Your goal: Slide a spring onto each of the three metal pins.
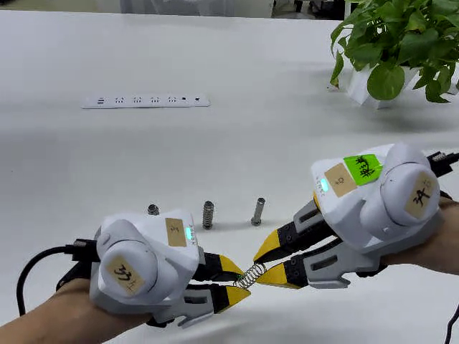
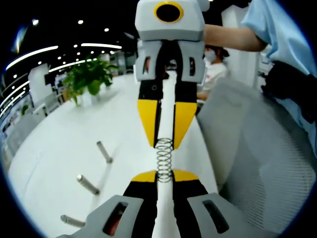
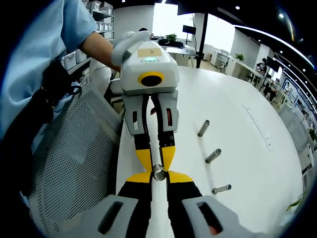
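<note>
I see my left gripper (image 1: 240, 281) and right gripper (image 1: 259, 269) white, with black jaws tipped yellow; silvery spring (image 1: 251, 274), white bench (image 1: 215, 57), green plant (image 1: 391, 43).

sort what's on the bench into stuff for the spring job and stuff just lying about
For the job: spring, held by left gripper and right gripper; left pin, middle pin, right pin.
Lying about: power strip, potted plant.

Shiny metal spring (image 1: 250, 275), matt white table (image 1: 215, 143)
</note>
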A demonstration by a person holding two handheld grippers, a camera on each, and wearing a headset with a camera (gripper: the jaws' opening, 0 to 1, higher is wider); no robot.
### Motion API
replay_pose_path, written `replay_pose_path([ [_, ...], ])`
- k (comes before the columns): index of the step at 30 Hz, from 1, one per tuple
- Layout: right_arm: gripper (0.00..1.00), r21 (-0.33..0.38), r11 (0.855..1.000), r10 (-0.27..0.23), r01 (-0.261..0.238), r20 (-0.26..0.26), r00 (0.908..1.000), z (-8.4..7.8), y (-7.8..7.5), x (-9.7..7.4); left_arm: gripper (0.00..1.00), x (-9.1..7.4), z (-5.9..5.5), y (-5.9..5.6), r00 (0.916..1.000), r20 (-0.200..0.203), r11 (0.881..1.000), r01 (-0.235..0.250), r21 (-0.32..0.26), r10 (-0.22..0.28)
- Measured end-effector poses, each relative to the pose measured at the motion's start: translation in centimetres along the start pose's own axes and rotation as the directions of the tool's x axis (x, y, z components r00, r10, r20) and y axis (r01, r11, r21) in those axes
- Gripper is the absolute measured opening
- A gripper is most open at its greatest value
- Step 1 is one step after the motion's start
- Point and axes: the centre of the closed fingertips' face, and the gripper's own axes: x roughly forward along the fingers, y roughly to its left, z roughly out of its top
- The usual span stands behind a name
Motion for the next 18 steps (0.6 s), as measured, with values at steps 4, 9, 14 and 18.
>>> replay_pose_path([
  [4, 0.13, -0.003, 1.000, 0.004, -0.004, 0.001, 1.0000, 0.1, 0.0, -0.2, 0.09, -0.1, 0.2, -0.1, 0.9999, 0.013, 1.000, 0.001, 0.003, -0.001],
  [9, 0.18, -0.003, 1.000, 0.026, -0.026, -0.010, 0.9996, -0.1, 0.0, -0.2, 0.09, 0.0, 0.8, -0.2, 0.9995, 0.031, 1.000, 0.004, 0.008, -0.005],
  [14, 0.17, 0.003, 0.998, 0.060, -0.060, -0.024, 0.9979, -0.3, 0.3, 0.3, 0.09, 0.2, 1.4, -0.5, 0.9987, 0.049, 1.000, 0.010, 0.019, -0.011],
  [18, 0.16, 0.001, 0.997, 0.074, -0.074, -0.037, 0.9965, -0.6, 0.4, 0.4, 0.09, 0.3, 1.7, -0.6, 0.9981, 0.060, 1.000, 0.010, 0.026, -0.012],
])
